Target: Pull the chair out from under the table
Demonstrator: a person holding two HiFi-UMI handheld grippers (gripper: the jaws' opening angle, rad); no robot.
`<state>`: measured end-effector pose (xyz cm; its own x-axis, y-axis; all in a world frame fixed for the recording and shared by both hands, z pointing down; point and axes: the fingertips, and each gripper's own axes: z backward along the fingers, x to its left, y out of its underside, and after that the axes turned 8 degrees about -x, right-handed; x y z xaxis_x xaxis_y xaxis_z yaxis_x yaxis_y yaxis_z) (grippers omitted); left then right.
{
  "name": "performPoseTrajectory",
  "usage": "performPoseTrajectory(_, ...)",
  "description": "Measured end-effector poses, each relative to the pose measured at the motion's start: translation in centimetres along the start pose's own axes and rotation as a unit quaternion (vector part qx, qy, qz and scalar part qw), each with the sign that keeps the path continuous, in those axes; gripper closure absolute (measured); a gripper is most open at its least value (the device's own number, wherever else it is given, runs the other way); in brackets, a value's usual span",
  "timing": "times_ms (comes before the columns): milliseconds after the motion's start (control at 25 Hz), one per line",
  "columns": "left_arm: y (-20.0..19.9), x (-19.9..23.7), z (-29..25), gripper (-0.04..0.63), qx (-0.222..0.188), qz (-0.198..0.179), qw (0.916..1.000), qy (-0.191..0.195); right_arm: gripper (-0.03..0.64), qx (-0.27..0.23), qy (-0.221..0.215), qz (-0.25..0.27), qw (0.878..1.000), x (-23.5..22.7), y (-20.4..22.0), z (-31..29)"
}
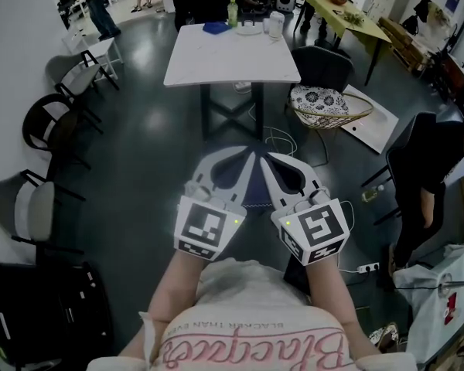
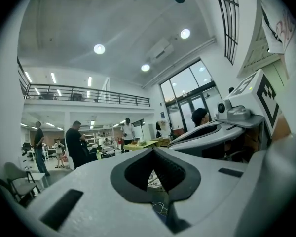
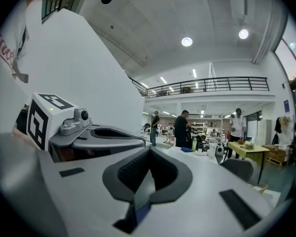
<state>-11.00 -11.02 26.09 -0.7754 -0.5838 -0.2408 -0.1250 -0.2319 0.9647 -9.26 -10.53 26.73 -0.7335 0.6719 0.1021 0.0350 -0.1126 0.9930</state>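
Ahead across the floor (image 1: 151, 157), the chair (image 1: 322, 68) stands against the surface's (image 1: 232, 56) right edge, well apart from me. Left gripper (image 1: 246, 161) and right gripper (image 1: 269, 162): jaws together, nothing between them. This fits approach or completed release alike; I hold both level, side by side.

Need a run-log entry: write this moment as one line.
phase: before approach | left gripper: shut, empty | right gripper: shut, empty | dark chair: beside white table, untouched
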Motion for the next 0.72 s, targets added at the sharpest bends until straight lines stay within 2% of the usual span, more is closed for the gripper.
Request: performPoseTrajectory(720, 0.2, -0.7, -0.5, 0.592, 0.001, 0.01, 0.9997, 0.022, 0.614, 0.022, 0.021, 0.007, 1.0, -0.4, 1.1, 0.5)
